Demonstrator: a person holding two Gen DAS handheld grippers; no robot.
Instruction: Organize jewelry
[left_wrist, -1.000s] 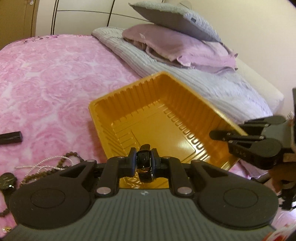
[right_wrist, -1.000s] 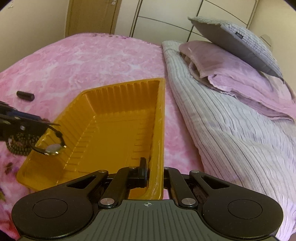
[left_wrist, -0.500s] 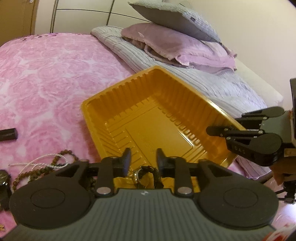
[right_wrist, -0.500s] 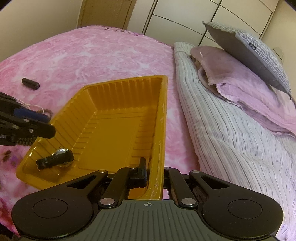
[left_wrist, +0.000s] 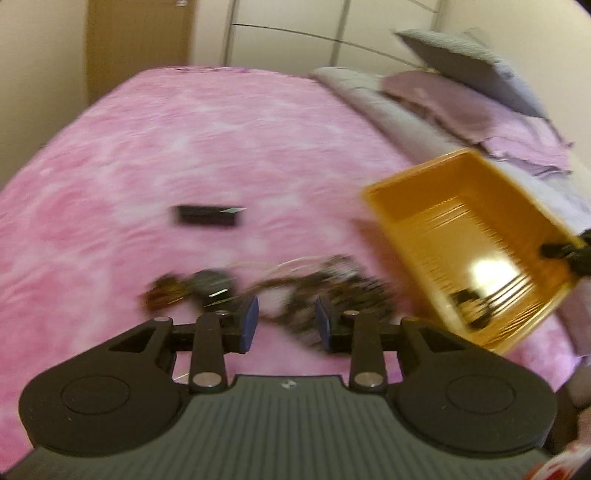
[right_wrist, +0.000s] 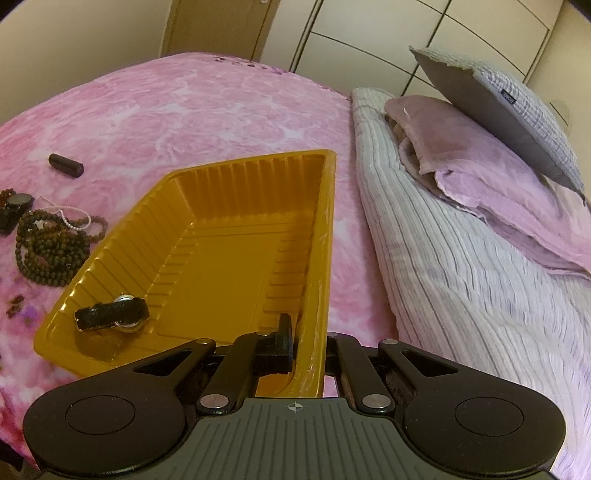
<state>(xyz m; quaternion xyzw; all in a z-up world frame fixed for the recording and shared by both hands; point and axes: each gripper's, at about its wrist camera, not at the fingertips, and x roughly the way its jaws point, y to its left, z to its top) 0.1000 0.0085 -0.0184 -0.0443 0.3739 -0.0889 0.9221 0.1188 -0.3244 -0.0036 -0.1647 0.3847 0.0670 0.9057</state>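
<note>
Item 1, orange tray (right_wrist: 236, 258): ribbed plastic, lying on the pink bedspread (right_wrist: 166, 110); its near right rim is pinched between the pads of the right tool (right_wrist: 308, 354), which is clamped together on that wall, judged to steady the tray so that pieces can be dropped in without it sliding on the soft bed.

Item 2, wristwatch (right_wrist: 112, 314): dark strap, round metal case, lying on its side in the tray's near left corner; counted as already sorted.

Item 3, bead necklaces (right_wrist: 51, 243): a heap of dark brown strands with a thin pale strand (right_wrist: 70, 218) across the top, on the bedspread just beside the tray's left wall; not yet sorted.

Item 4, second watch (right_wrist: 16, 206): dark, at the far left edge of the right view, touching the beads; a small dark cylinder (right_wrist: 65, 165) lies apart from them, further up the bed.

Item 5, left tool (left_wrist: 286, 321): blue pads apart, nothing between them; the jaws have just been opening; it points down at the blurred bead heap (left_wrist: 332, 291), with the tray (left_wrist: 461, 236) off to its right; the aim is judged to be the next pickup.

Item 6, bedding: striped grey quilt (right_wrist: 461, 277), lilac cloth (right_wrist: 480, 166) and grey pillow (right_wrist: 509, 107) right of the tray; not part of the task.

Remainder: beads, second watch, cylinder.
</note>
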